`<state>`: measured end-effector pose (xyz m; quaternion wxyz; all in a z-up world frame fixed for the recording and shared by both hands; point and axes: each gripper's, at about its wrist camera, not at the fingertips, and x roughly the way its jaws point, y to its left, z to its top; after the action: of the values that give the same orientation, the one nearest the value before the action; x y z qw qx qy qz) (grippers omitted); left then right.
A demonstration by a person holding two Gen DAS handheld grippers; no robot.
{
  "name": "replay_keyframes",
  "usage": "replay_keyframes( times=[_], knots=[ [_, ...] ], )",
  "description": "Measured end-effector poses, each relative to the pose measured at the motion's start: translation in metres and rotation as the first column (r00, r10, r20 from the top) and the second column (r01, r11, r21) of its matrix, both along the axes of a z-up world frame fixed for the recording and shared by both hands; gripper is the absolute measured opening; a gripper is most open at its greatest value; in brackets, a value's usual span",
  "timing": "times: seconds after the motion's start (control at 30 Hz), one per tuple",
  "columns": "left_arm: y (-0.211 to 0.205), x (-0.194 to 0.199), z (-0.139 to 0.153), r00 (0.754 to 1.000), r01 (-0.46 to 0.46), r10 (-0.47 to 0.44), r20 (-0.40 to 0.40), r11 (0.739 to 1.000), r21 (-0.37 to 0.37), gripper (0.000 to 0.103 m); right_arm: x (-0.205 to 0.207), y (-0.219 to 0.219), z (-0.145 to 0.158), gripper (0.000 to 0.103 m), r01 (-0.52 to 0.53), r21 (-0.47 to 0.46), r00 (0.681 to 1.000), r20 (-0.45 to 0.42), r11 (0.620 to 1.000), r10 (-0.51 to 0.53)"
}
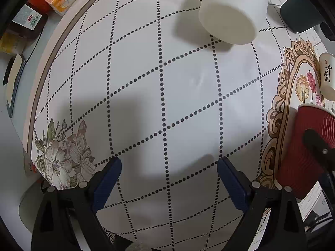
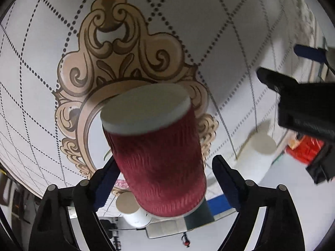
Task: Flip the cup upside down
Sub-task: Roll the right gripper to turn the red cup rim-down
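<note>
A red ribbed paper cup [image 2: 159, 152] stands upside down on the table mat, its white base up, between the open fingers of my right gripper [image 2: 165, 165]. The fingers look apart from its sides; the left one is partly hidden behind it. The same cup [image 1: 301, 148] shows at the right edge of the left wrist view, with the right gripper's finger in front of it. My left gripper [image 1: 168, 167] is open and empty over the dotted mat.
A white cup [image 1: 232, 10] stands upside down at the far side, also seen at the right of the right wrist view [image 2: 257, 152]. A dark cup [image 1: 301, 12], a printed paper cup [image 1: 328, 75], boxes and packets [image 1: 58, 0] at the far left. The mat [image 1: 146, 83] has a gold ornament [image 2: 117, 48].
</note>
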<state>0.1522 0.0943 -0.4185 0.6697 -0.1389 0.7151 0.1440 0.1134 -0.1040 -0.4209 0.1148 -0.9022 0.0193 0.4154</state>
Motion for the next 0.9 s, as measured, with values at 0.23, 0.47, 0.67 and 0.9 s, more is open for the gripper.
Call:
replay_keyframes(
  times=[0.23, 0.47, 0.67, 0.9],
  knots=[
    [-0.001, 0.030, -0.004, 1.000, 0.017, -0.017, 0.000, 1.000, -0.002, 0.094, 0.007, -0.003, -0.011, 0.082, -0.024, -0.038, 0.999, -0.022, 0.999, 0.023],
    [-0.008, 0.044, -0.001, 1.000, 0.027, -0.027, 0.007, 1.000, 0.002, 0.094, 0.022, 0.003, -0.014, 0.079, 0.004, -0.024, 0.999, -0.042, 1.000, -0.005],
    [-0.012, 0.052, 0.012, 1.000, 0.024, -0.024, 0.011, 1.000, 0.012, 0.094, 0.024, 0.010, -0.014, 0.078, 0.046, -0.001, 0.997, -0.060, 0.999, -0.046],
    [-0.008, 0.051, 0.020, 0.999, 0.041, -0.042, 0.022, 0.999, 0.034, 0.093, 0.031, 0.040, 0.009, 0.078, 0.268, 0.063, 0.962, -0.073, 0.961, -0.263]
  ],
)
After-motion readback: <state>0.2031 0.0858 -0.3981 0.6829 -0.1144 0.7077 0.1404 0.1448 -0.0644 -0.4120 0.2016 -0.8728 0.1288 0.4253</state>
